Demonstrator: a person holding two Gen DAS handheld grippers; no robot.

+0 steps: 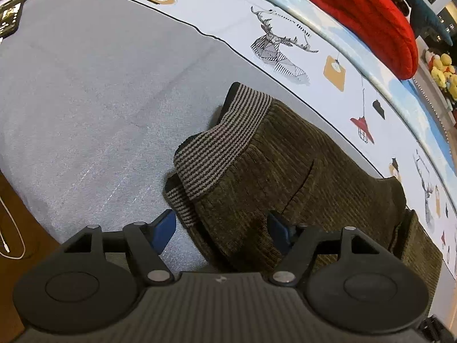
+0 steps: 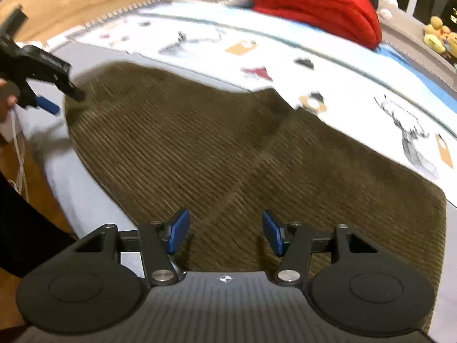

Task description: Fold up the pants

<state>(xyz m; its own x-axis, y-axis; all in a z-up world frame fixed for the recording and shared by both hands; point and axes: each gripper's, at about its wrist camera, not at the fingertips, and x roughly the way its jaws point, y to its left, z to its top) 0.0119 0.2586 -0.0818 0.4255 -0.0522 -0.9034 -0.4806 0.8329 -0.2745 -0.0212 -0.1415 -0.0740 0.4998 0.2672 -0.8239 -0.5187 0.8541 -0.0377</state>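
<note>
Both grippers, left (image 1: 221,230) and right (image 2: 225,233), spread over pants (image 2: 228,148) edges

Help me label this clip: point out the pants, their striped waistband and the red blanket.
pants (image 2: 228,148): right wrist view, middle of the brown corduroy.
striped waistband (image 1: 220,148): left wrist view, middle of the band.
red blanket (image 1: 368,14): left wrist view, middle of the fold.

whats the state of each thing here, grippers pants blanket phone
left gripper: open, at the waistband end of the pants, holding nothing
right gripper: open, over the pants, holding nothing
pants: lying on the bed, spread mostly flat
striped waistband: bunched and turned up
red blanket: folded, at the far side of the bed
phone: screen lit, lying on the bed edge
</note>
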